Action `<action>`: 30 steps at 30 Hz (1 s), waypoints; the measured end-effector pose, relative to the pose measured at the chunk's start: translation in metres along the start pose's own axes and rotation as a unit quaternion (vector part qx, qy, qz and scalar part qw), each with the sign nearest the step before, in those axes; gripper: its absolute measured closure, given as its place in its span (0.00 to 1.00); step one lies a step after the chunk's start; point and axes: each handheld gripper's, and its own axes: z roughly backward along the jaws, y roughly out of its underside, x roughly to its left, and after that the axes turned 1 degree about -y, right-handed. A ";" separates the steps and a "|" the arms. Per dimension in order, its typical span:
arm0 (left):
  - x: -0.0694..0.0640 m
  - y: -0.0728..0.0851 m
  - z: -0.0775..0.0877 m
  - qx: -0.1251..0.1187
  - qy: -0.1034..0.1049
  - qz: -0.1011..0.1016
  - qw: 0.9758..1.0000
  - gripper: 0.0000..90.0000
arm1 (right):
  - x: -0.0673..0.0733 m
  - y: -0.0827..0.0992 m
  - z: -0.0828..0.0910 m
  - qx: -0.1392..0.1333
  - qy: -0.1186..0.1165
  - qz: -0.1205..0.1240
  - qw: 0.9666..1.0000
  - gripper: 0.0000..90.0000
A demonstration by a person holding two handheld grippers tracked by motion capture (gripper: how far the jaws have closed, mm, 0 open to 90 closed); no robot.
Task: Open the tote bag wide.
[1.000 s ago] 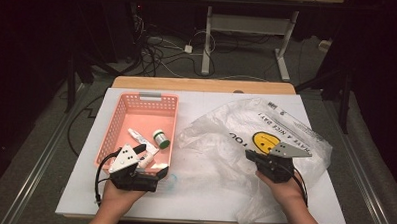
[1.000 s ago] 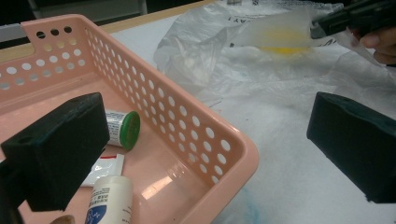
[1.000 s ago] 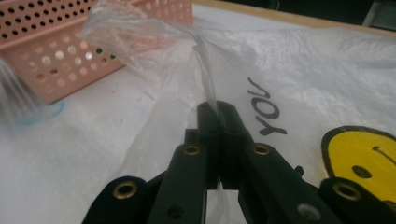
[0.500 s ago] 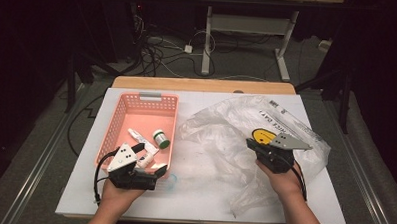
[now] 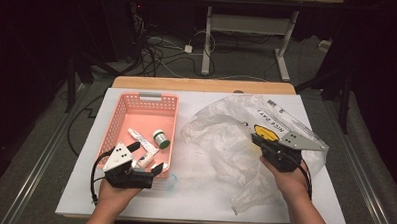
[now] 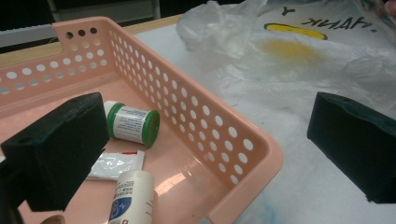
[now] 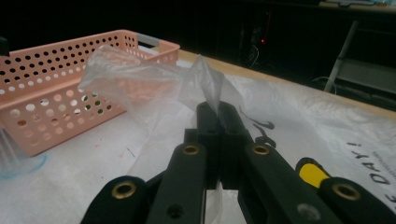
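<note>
The right gripper (image 5: 256, 140) pinched a fold of the plastic bag (image 5: 220, 138), whose bulk lay toward its ten o'clock; the left gripper (image 5: 146, 157) gaped wide over the pink basket (image 5: 117, 126) corner.

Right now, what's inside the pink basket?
In the pink basket lie a green-capped bottle, a white tube and a flat white sachet. The left gripper covers part of the basket's near end.
</note>
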 end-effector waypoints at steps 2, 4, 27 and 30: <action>0.002 0.000 0.001 0.001 -0.002 0.004 1.000 0.00 | -0.001 -0.003 0.004 -0.007 0.000 0.000 1.000 1.00; 0.003 0.000 0.002 0.002 -0.005 0.008 1.000 0.00 | -0.003 -0.006 0.006 -0.015 0.002 0.000 1.000 1.00; 0.031 0.003 0.011 0.015 -0.041 0.040 0.998 0.00 | -0.014 -0.015 0.016 -0.052 0.020 -0.011 0.998 1.00; 0.031 0.002 0.011 0.022 -0.038 0.042 0.998 0.00 | -0.014 -0.015 0.017 -0.052 0.020 -0.008 0.998 1.00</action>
